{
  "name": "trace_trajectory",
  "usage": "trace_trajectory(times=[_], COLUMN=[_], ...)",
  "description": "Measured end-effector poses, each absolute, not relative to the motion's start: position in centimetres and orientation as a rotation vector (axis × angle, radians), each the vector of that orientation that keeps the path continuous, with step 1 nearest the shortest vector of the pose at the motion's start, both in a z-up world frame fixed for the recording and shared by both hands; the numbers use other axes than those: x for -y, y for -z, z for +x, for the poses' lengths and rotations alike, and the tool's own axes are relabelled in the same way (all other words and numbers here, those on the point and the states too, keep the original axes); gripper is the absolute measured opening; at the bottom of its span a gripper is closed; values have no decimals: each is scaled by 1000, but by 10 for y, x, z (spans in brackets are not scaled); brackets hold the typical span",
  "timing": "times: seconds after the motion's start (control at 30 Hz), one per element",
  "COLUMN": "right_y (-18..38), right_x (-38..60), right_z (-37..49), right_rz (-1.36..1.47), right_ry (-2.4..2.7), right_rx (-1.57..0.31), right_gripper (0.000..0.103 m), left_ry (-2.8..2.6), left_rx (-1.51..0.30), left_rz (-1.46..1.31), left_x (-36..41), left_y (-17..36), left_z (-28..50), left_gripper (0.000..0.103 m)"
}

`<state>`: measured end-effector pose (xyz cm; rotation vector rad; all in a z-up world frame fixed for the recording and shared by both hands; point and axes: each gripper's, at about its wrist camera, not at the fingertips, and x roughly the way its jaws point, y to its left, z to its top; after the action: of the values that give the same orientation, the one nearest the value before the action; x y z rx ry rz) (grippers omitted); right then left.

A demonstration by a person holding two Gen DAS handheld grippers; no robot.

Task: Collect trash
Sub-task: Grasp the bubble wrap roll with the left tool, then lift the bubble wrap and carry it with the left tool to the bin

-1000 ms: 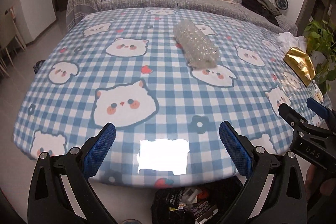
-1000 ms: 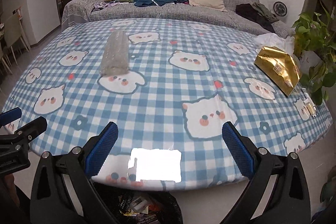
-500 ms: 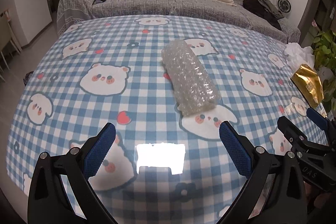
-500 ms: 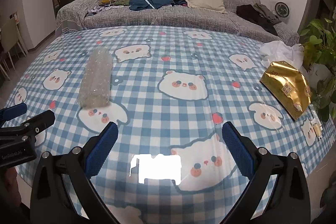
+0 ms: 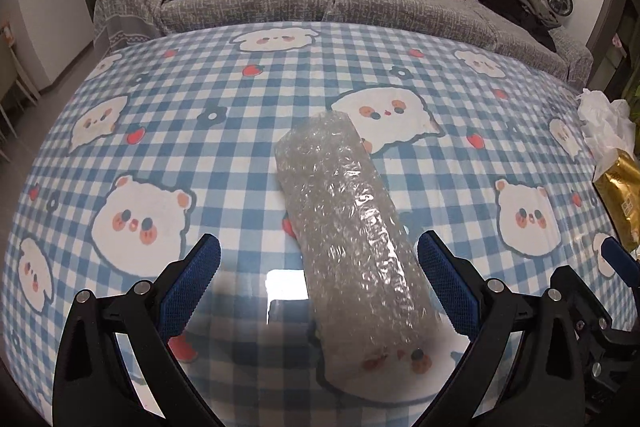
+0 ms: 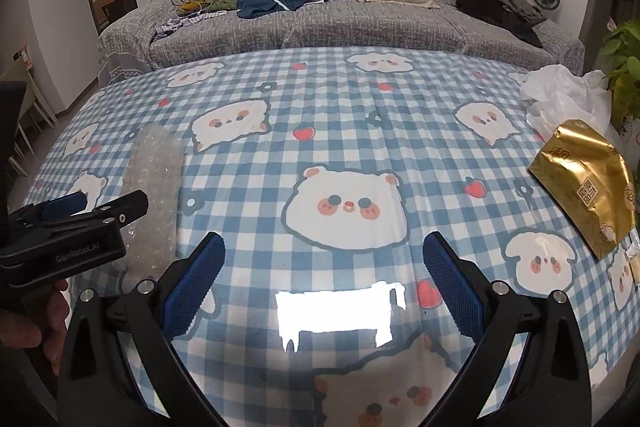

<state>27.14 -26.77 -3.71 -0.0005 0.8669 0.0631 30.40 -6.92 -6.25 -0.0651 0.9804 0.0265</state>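
Left gripper [image 5: 318, 277] spread wide, straddling the near end of the bubble-wrap roll [image 5: 348, 223], not yet touching; roll lies on the tablecloth [image 5: 168, 115], long axis running straight away between the fingers, slightly leftward. Right gripper [image 6: 324, 273] open, empty, farther off; gold bag [image 6: 588, 183] lies to its far right.

Right gripper [image 6: 322, 281] spread wide, bubble wrap roll [image 6: 154, 195] left, gold packet [image 6: 588, 183] right

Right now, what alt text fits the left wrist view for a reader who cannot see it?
The open left gripper straddles a roll of bubble wrap lying on a blue checked tablecloth printed with cartoon animals. A gold packet sits at the right edge, and a grey sofa stands behind.
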Motion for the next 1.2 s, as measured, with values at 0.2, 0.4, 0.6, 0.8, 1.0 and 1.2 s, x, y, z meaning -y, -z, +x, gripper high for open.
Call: trace_trajectory(times=[0.2,0.4,0.6,0.8,1.0,1.2], right_y=[47,51,50,47,42,31], right_x=[262,262,265,267,267,263], right_z=[282,285,283,279,273,262], right_rz=[-6,1,11,12,13,3], right_ry=[-77,-76,-69,-65,-70,-75], right_rx=[-885,-898,-901,-901,-901,-891], right_gripper=[95,95,95,95,95,95], left_ry=[-28,34,43,40,39,29], left_rx=[-1006,-1040,-1036,-1037,-1021,-1010], left_rz=[-49,-72,-71,-67,-67,-65], left_x=[73,77,75,72,73,72], left_y=[74,80,76,72,61,52], left_z=[320,320,314,305,294,281], left_gripper=[88,54,33,28,28,28])
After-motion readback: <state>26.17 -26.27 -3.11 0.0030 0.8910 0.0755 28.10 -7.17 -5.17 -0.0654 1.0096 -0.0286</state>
